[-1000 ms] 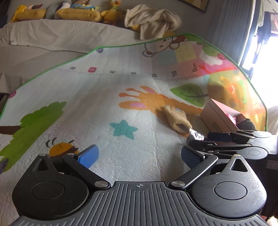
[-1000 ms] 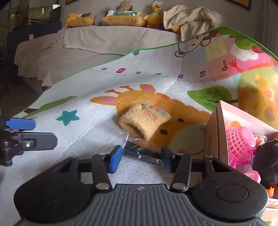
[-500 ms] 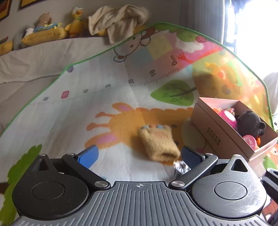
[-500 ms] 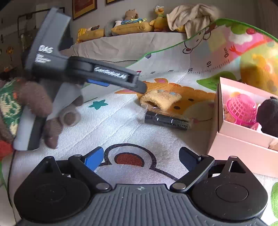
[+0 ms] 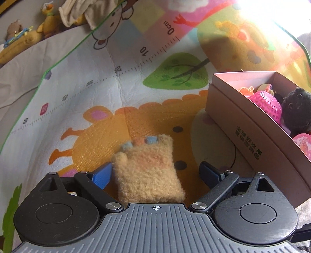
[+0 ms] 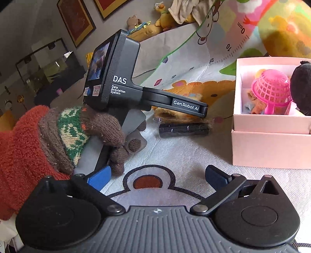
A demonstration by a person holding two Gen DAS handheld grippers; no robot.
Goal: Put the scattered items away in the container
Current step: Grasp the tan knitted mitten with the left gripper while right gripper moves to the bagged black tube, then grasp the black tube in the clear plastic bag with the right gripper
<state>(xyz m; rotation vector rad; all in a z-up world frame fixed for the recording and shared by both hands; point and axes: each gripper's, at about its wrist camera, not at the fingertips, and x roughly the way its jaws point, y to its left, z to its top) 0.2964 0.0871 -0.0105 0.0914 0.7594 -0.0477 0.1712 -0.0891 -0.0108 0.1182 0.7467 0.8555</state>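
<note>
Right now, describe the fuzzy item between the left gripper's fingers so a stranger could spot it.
On the cartoon play mat, left of the pink box, a fuzzy tan mitten lies flat on the orange giraffe print. Unlike the shiny black wrapped tube nearby, it is woolly with small blue and orange fingertips.

Home bedroom: children's play mat spread over bed, stuffed toys behind, framed pictures on wall.

Your left tool reads "DAS Data Acquisition System" and "GenRobot.AI". The play mat shows a ruler: "0cm", "10", "20". The box carries Chinese characters you can't read clearly.
</note>
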